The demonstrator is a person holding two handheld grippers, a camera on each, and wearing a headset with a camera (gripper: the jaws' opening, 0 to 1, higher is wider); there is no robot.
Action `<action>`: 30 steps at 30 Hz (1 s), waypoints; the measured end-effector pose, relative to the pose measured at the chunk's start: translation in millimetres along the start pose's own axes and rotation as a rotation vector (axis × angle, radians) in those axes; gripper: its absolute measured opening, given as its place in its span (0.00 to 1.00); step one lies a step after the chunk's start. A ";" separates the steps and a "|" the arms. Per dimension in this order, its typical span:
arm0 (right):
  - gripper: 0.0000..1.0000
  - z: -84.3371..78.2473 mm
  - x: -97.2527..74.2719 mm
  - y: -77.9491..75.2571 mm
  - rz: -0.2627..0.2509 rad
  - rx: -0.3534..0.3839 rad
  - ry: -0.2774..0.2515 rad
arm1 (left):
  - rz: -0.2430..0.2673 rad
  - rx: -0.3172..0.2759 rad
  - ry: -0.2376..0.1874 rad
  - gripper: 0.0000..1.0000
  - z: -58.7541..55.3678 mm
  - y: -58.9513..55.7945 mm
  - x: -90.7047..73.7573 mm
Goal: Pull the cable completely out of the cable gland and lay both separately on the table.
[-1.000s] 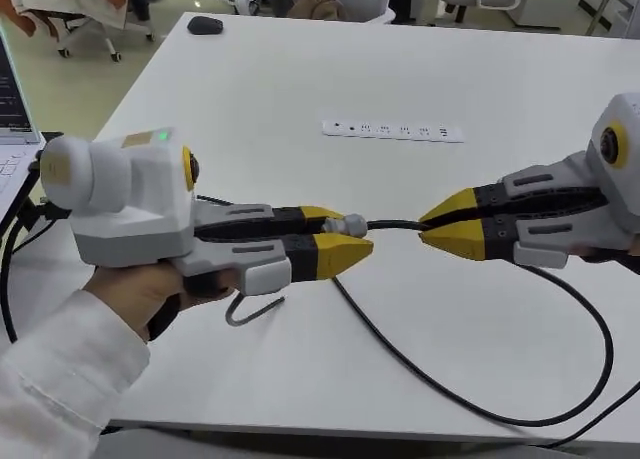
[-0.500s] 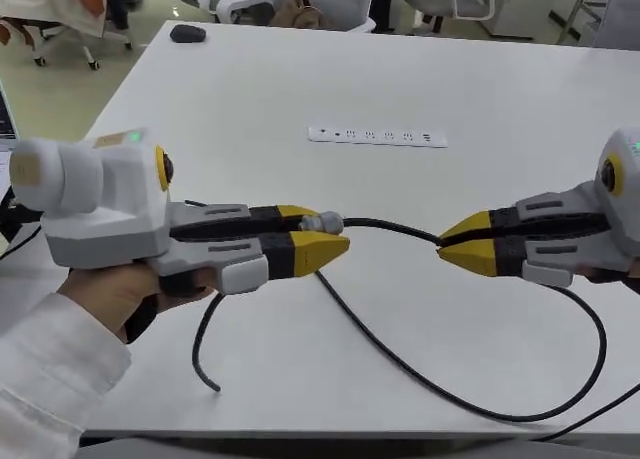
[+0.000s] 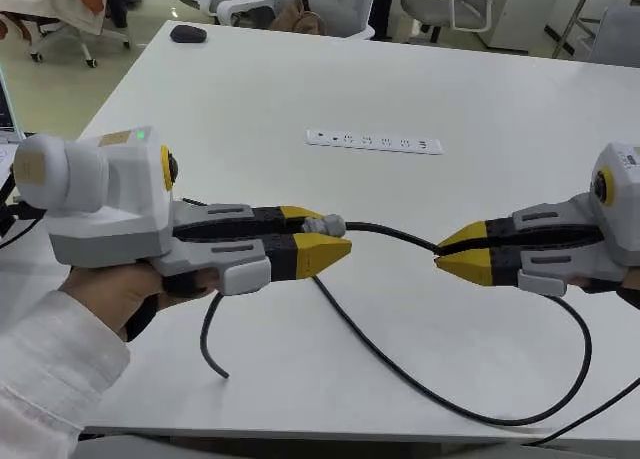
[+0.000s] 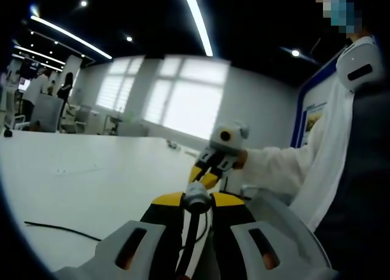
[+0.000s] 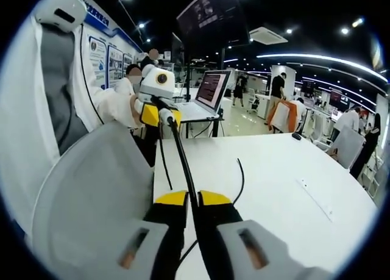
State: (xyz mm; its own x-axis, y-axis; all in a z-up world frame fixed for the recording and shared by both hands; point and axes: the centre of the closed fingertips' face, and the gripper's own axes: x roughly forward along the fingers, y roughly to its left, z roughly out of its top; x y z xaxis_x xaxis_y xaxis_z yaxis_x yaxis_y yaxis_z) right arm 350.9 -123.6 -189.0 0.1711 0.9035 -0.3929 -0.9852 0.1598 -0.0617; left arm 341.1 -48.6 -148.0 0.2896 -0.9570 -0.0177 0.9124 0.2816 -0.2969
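Surface: white rectangular table, with a smooth matte top.
Far middle: flat white power strip, lying lengthwise across the top with its sockets facing up.
Far left corner: small black computer mouse, close to the edge and well apart from the strip.
Near half: black cable, resting in one long loop that sweeps from left of centre toward the front right, then curves back up.
Near left: the cable's free end curls down beside the front edge.
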 end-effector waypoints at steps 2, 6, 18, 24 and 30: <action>0.16 7.0 1.0 3.3 0.001 -0.021 -0.028 | -0.005 0.011 0.006 0.18 -0.2 -1.1 0.2; 0.24 16.9 5.0 8.1 0.012 -0.044 -0.034 | -0.012 0.043 0.014 0.18 -1.5 -3.2 5.1; 0.21 60.1 29.4 23.9 0.084 -0.174 -0.086 | -0.025 0.108 0.060 0.18 -12.5 -9.0 16.1; 0.09 61.1 34.5 25.1 0.112 -0.190 -0.082 | -0.016 0.105 0.046 0.18 -11.6 -7.7 16.2; 0.06 54.8 40.5 27.1 0.142 -0.207 -0.052 | -0.014 0.115 0.050 0.18 -11.4 -7.2 16.3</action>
State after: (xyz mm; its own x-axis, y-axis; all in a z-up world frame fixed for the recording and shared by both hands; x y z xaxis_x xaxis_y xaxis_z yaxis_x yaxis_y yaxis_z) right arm 331.6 -60.8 -156.3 0.0255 0.9311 -0.3638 -0.9790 -0.0504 -0.1974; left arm 335.9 -67.0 -157.0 0.2644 -0.9624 -0.0624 0.9443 0.2715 -0.1860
